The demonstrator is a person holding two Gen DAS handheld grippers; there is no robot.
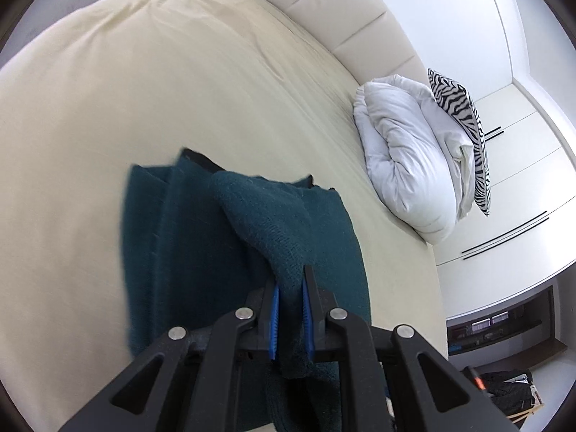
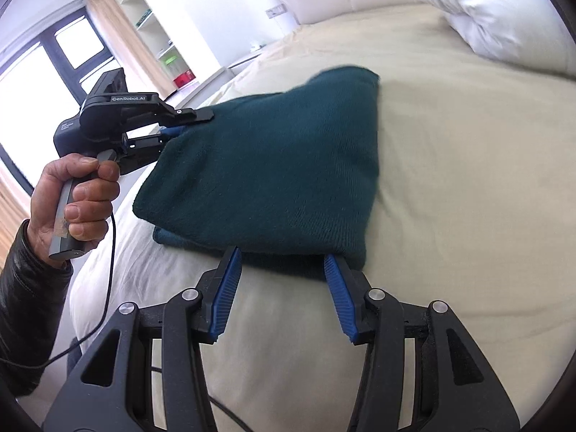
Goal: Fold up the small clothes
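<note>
A dark teal knitted garment [image 1: 230, 237] lies folded on the cream bed sheet [image 1: 144, 108]. My left gripper [image 1: 289, 280] is shut on a lifted edge of it, with cloth bunched between the blue pads. In the right wrist view the garment [image 2: 270, 165] shows as a folded slab, with the left gripper [image 2: 172, 122] pinching its left edge, held by a hand. My right gripper [image 2: 280, 262] is open at the garment's near edge; its fingers straddle the edge and hold nothing.
A rolled white duvet [image 1: 406, 158] and a zebra-print cushion [image 1: 464, 133] lie at the right side of the bed by the cream headboard [image 1: 342, 7]. White wardrobe doors [image 1: 522, 187] stand beyond. A cable [image 2: 108, 288] hangs from the left gripper's handle.
</note>
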